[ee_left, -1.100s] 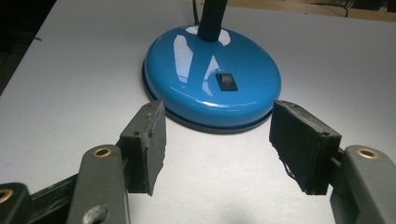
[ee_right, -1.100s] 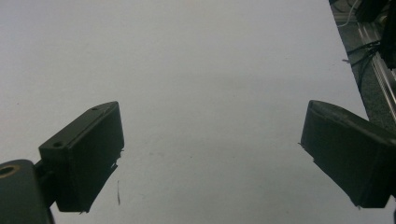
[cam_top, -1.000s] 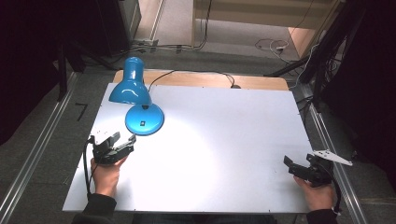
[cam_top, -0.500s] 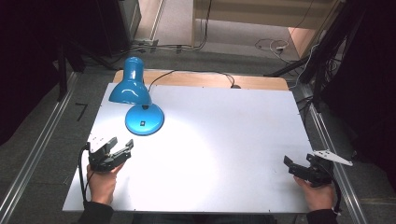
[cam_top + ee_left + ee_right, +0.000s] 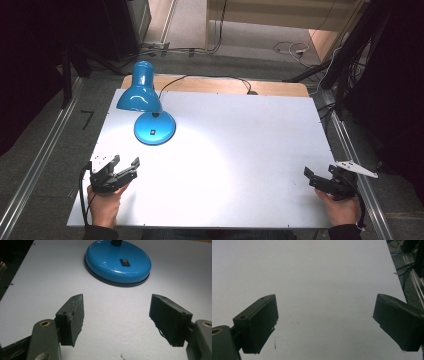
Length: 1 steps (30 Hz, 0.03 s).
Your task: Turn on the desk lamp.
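A blue desk lamp stands at the table's back left, its shade bent down over its round base. The lamp is lit and casts a bright patch on the white table. My left gripper rests near the front left edge, open and holding nothing, a short way in front of the base. In the left gripper view the base with its black switch lies ahead of the open left gripper. My right gripper sits at the front right, also open over bare table.
The lamp's black cable runs along the wooden strip at the table's back edge. Metal rails flank both sides of the table. Cables lie on the floor beyond it.
My left gripper has drawn back a little toward the front edge, away from the lamp base. The right gripper has stayed where it was.
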Tool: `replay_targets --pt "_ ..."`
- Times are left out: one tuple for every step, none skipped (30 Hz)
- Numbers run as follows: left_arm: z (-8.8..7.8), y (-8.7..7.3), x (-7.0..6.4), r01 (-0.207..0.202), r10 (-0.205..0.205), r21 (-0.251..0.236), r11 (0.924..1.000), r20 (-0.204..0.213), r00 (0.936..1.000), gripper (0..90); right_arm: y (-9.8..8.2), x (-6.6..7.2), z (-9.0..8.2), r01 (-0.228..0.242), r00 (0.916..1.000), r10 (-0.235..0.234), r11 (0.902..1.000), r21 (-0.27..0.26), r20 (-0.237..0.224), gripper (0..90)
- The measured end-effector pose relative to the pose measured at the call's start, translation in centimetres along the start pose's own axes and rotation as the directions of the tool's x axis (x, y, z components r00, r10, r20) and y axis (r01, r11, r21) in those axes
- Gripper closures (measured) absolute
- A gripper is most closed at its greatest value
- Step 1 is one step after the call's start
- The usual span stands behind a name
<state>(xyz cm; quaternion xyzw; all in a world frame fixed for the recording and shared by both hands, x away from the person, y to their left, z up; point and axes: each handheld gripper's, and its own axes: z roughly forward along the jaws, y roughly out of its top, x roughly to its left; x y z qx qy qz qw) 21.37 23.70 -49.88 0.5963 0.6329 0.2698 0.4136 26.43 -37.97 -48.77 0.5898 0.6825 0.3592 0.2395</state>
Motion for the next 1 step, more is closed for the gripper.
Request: replay_targets --pt "0.22 -0.05 0.20 0.029 -0.029 0.015 0.9995 -0.005 0.9996 26.2 -0.02 -0.03 -0.02 -0.002 1.0000 0.002 1.0000 -0.001 0.003 4.5"
